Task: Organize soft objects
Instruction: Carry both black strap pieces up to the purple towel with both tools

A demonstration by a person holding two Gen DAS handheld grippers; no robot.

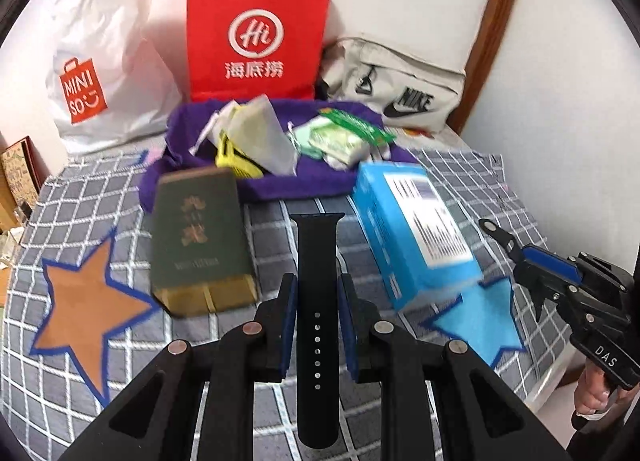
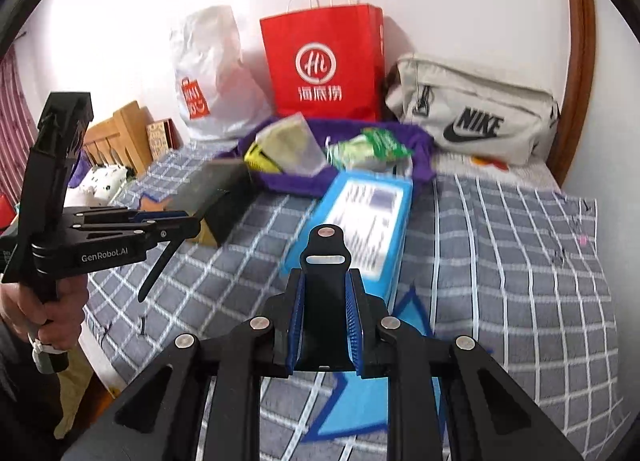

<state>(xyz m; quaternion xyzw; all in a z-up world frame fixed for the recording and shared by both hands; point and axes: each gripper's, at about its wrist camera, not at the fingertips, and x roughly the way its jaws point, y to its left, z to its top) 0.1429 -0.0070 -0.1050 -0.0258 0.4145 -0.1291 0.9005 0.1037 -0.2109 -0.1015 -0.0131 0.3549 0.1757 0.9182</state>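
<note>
left gripper (image 1: pixel 317 301): blue pads pinch long black watch strap (image 1: pixel 318 261), pointing down over checked bedcover (image 1: pixel 120 201) | right gripper (image 2: pixel 326 301): pads clamp short strap piece with pin (image 2: pixel 326 257), raised, tilted down | beyond: blue box (image 1: pixel 412 229), green book (image 1: pixel 198 237), purple cloth (image 1: pixel 256 181)

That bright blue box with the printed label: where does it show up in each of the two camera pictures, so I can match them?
Left wrist view: the blue box lies right of centre on the checked bedspread, right of the green book.
Right wrist view: the blue box sits at centre, just beyond the strap piece held in the fingers.
Shared landmark: the red paper bag standing against the wall behind it.
</note>
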